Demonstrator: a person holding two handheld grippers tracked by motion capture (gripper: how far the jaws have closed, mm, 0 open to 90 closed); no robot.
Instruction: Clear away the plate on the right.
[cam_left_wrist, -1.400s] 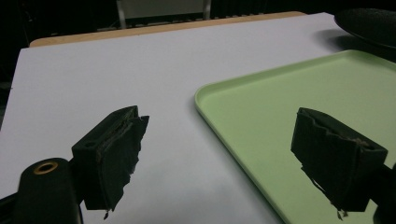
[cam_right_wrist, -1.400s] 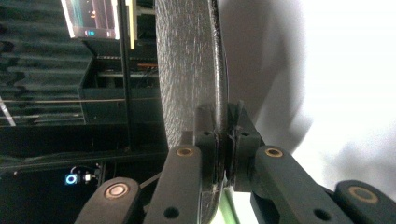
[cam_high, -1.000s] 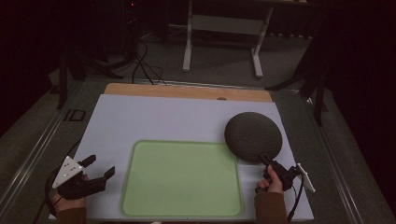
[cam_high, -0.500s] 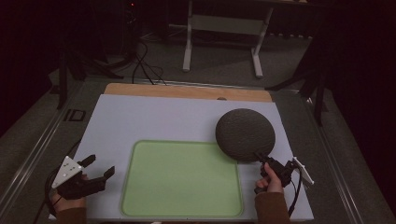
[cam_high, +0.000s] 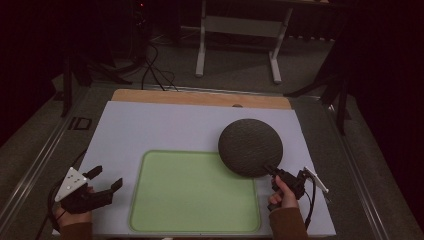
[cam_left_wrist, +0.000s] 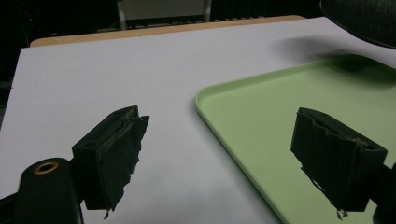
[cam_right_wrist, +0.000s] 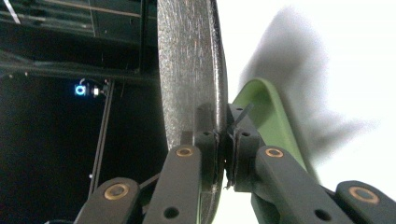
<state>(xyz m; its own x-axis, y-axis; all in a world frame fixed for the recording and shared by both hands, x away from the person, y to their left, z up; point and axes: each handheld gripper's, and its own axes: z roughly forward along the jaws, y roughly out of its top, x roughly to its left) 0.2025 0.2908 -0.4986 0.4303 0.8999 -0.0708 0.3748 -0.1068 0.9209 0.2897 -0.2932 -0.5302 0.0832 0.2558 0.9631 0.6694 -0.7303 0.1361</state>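
The big dark round plate (cam_high: 250, 147) is up in the air now, pinched at its near rim by the right claw (cam_high: 270, 170). In the right gripper view you see the plate (cam_right_wrist: 191, 70) edge-on w/ both black jaws squeezed tight on its rim, one on each side. A sec ago the plate sat more to the right, out past the green tray (cam_high: 195, 192). Half a sec ago it had slid a bit left. Now it has gone left again & it hangs over the tray's far right corner, partly over the tray & partly over the white table top (cam_high: 150, 130). It also looks bigger than before, so I think it's higher up, closer to the camera. So the plate is on its way to the tray, I'd guess, but it's not down yet. It has to go more to the middle & then down flat. The left claw (cam_high: 106, 178) hasn't moved at all. It sits at the left of the tray w/ its jaws wide apart & nothing between them; in the left gripper view the tray (cam_left_wrist: 280, 116) edge is right there btw the jaws, low down. The plate is held just by one thin bit of rim, so it could tip or slip if the hand (cam_high: 283, 196) goes too fast.
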